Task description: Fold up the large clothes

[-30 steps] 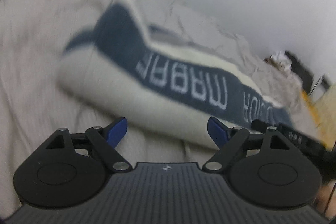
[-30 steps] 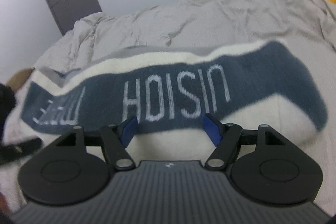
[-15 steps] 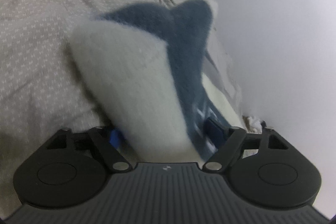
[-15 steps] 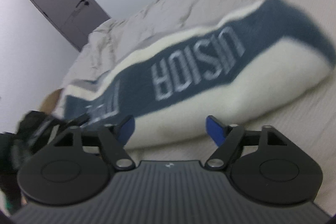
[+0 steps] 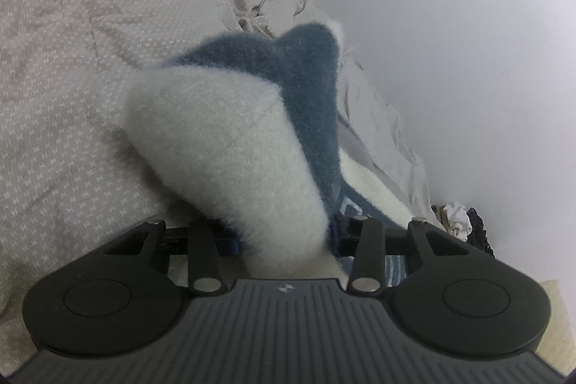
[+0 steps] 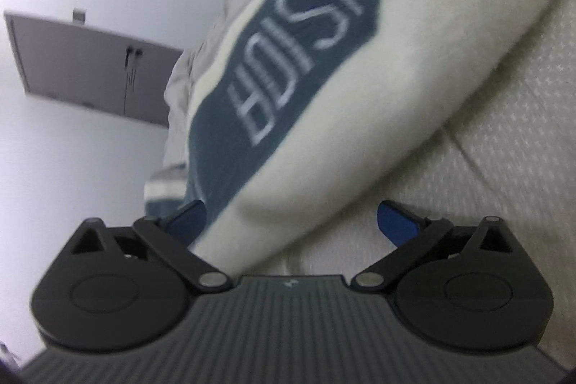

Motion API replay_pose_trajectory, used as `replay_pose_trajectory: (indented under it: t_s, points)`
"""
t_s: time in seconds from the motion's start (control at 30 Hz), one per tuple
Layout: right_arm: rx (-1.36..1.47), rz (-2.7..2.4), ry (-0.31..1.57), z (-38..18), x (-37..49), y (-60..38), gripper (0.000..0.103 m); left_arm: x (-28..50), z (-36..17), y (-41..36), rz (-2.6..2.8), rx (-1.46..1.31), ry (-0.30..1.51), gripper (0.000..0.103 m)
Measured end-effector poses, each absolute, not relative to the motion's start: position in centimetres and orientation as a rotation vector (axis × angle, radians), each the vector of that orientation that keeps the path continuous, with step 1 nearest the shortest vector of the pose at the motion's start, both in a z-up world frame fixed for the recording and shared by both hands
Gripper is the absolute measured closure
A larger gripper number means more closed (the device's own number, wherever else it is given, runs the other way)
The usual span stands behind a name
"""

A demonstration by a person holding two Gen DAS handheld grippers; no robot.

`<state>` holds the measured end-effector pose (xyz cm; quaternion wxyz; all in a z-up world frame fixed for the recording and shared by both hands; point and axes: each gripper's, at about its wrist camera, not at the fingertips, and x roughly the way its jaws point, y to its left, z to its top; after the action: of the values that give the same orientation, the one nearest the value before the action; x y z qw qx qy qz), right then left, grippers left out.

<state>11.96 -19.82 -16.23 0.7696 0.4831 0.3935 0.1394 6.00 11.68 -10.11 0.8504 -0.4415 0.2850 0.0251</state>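
In the left wrist view, the left tongs [image 5: 284, 238] have just been closing on the fleece garment [image 5: 230, 146], and a thick white fold of it now sits between the blue pads, which press into it from both sides, so the tongs are clamped on the cloth. The garment rises away from the tongs as a fluffy white lobe with a blue-grey band along its far and right edge, and it lies on the bed [image 5: 64, 103], whose pale patterned cover is creased toward the white wall [image 5: 468, 53]. A small heap of dark and white items [image 5: 460, 218] lies at the far right, by the wall. In the right wrist view, the picture is rolled steeply, and the right tongs [image 6: 291, 222] have just been opening; their blue pads [image 6: 396, 220] stand wide apart. The garment's white end [image 6: 360, 139] reaches in between them from the left, close by the left pad, but the right pad is clear of it over bare bed cover [image 6: 504, 146]. White lettering [image 6: 298, 35] runs along the blue band. A grey door [image 6: 82, 67] shows in the wall at left.
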Motion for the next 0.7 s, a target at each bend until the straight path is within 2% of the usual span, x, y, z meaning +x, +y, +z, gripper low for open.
replay_pose_trajectory:
  t_s: [0.27,0.43,0.57,0.67,0.7]
  points:
    - [1.201,0.194,0.727,-17.0,14.1,-22.0,0.0,6.2,-10.8,12.4,0.041,-0.974,0.6,0.055]
    - [1.328,0.106,0.626,-17.5,12.9,-24.8,0.003,5.9,-12.4,13.4,0.033,-1.131,0.628,0.041]
    - [1.358,0.078,0.599,-18.0,12.1,-25.5,0.009,5.8,-12.8,13.5,0.038,-1.153,0.628,0.032]
    - [1.346,0.057,0.6,-18.0,12.3,-25.6,0.009,6.4,-13.4,14.0,0.037,-1.168,0.619,0.03]
    - [1.326,0.053,0.607,-18.0,12.7,-25.6,0.012,6.6,-13.5,14.1,0.038,-1.171,0.613,0.03]
